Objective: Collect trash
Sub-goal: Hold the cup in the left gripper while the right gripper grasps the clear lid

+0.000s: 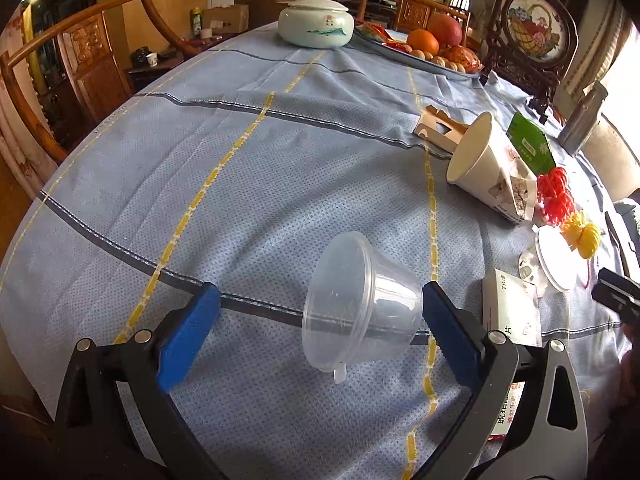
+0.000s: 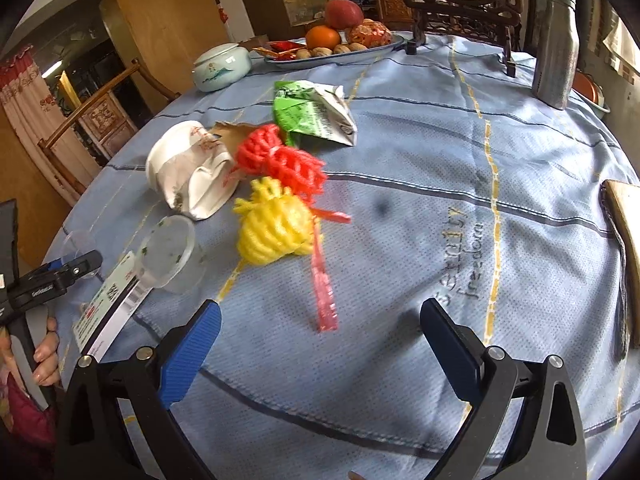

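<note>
Left wrist view showed the left gripper (image 1: 320, 320) spread wide, a clear plastic cup (image 1: 362, 304) lying on its side between the blue fingers (image 1: 188, 332), its base touching or nearly touching the right-hand finger and well apart from the other; nothing was clamped. The cup was transparent and empty, rim pointing left, resting on the blue tablecloth (image 1: 240, 184). Right wrist view had the right gripper (image 2: 320, 342) equally wide and holding nothing, with a yellow foam net (image 2: 272, 228) and red foam net (image 2: 280, 160) lying ahead of it, beside a crushed paper cup (image 2: 188, 172).
</note>
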